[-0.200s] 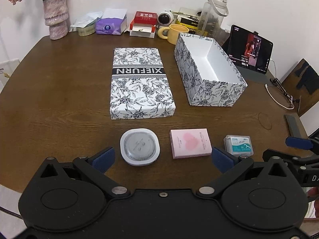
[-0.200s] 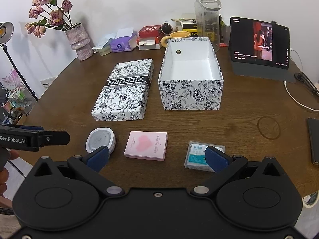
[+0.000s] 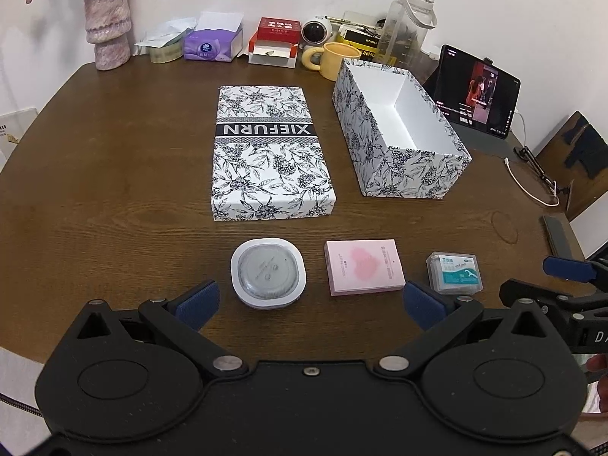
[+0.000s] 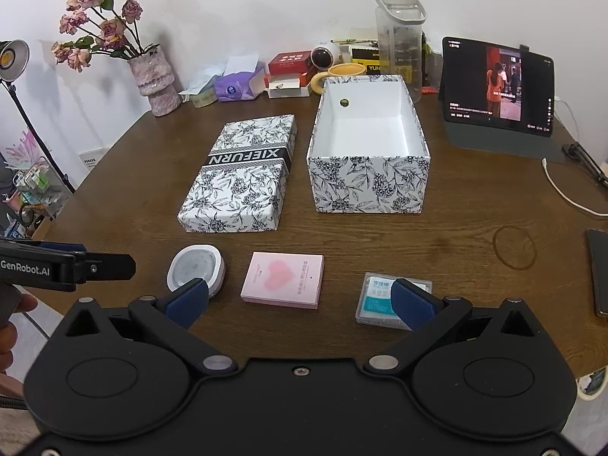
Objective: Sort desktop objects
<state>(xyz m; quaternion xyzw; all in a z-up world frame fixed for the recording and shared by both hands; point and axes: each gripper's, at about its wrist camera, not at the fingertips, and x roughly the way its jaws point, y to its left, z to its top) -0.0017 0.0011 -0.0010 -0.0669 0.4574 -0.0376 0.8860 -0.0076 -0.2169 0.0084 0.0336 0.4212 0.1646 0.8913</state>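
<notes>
Three small items lie in a row near the table's front edge: a round white-and-grey case [image 3: 268, 273] [image 4: 196, 271], a pink box with a heart [image 3: 364, 272] [image 4: 283, 279], and a clear dental floss pick box [image 3: 455, 273] [image 4: 376, 298]. Behind them stand the floral lid [image 3: 268, 154] [image 4: 241, 180] and the open floral box [image 3: 399, 133] [image 4: 368, 152], empty inside. My left gripper [image 3: 309, 302] is open, hovering before the case and pink box. My right gripper [image 4: 300, 302] is open, its right finger overlapping the floss box in view.
A tablet [image 4: 499, 85] on a stand plays video at the right. A vase [image 3: 108, 26], tissue pack [image 3: 212, 43], red box [image 3: 275, 38], yellow mug [image 3: 334, 59] and clear jug [image 4: 399, 34] line the back wall. A cable [image 4: 566, 193] and a phone [image 4: 600, 269] lie at the right edge.
</notes>
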